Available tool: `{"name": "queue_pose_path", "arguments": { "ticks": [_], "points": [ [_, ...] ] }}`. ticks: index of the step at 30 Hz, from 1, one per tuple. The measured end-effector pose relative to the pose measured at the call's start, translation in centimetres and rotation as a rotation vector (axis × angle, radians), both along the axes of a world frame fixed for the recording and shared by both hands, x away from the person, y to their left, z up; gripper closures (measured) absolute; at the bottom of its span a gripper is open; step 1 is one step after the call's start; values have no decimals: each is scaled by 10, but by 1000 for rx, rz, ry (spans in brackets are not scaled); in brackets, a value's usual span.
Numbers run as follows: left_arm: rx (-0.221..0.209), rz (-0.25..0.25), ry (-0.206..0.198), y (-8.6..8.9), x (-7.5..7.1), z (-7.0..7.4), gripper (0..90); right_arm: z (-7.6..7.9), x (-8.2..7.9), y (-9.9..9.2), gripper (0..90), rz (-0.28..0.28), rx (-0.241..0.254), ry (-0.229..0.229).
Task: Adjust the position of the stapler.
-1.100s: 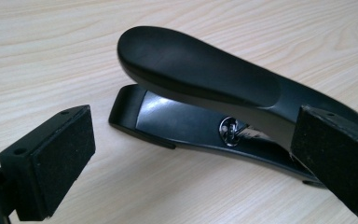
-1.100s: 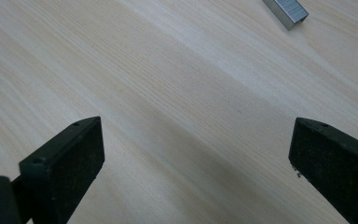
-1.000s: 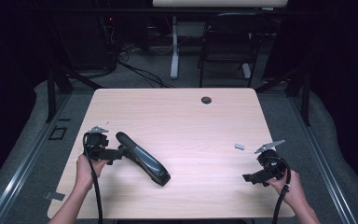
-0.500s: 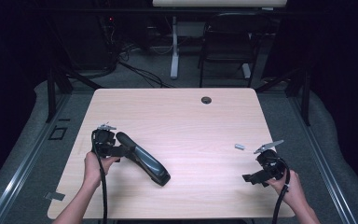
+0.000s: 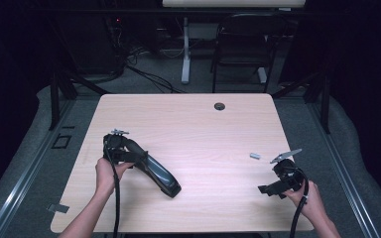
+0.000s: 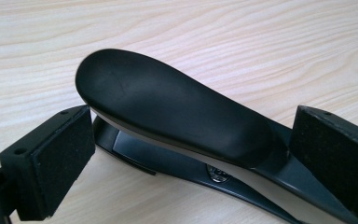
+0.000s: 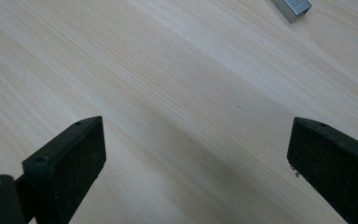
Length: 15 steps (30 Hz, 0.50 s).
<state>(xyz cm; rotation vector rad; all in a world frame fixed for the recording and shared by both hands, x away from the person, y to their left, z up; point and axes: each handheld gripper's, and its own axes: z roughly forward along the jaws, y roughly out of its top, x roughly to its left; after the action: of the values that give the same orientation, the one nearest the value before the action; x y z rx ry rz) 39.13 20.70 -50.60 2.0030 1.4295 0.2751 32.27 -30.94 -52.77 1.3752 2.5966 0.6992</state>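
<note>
A black stapler (image 5: 156,171) lies flat on the pale wooden table (image 5: 203,129), left of the middle, running diagonally. In the left gripper view its rounded top (image 6: 168,107) lies between my two pads, which stand a little off its sides. My left gripper (image 5: 133,155) is open and straddles the stapler's upper-left end. A small grey strip of staples (image 5: 255,155) lies at the right. My right gripper (image 5: 268,189) is open just in front of the strip, over bare wood, with nothing between its pads (image 7: 70,163). The staple strip (image 7: 291,8) shows at the top of the right gripper view.
A round cable hole (image 5: 220,106) sits near the table's far edge. Behind the table stand a black chair (image 5: 243,44) and a white desk leg (image 5: 185,49), with cables on the floor. Bare wood lies between the stapler and the staples.
My left gripper has moved right, from beside the stapler's end to straddling it. The right gripper and the staple strip have stayed put.
</note>
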Motion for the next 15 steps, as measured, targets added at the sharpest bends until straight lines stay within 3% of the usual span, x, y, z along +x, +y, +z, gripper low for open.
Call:
{"name": "queue_pose_path", "arguments": {
  "ticks": [15],
  "points": [
    [14, -45, 6, -25, 7, -1, 16, 0, 0, 0, 44, 0, 2, 2]
  ]
}}
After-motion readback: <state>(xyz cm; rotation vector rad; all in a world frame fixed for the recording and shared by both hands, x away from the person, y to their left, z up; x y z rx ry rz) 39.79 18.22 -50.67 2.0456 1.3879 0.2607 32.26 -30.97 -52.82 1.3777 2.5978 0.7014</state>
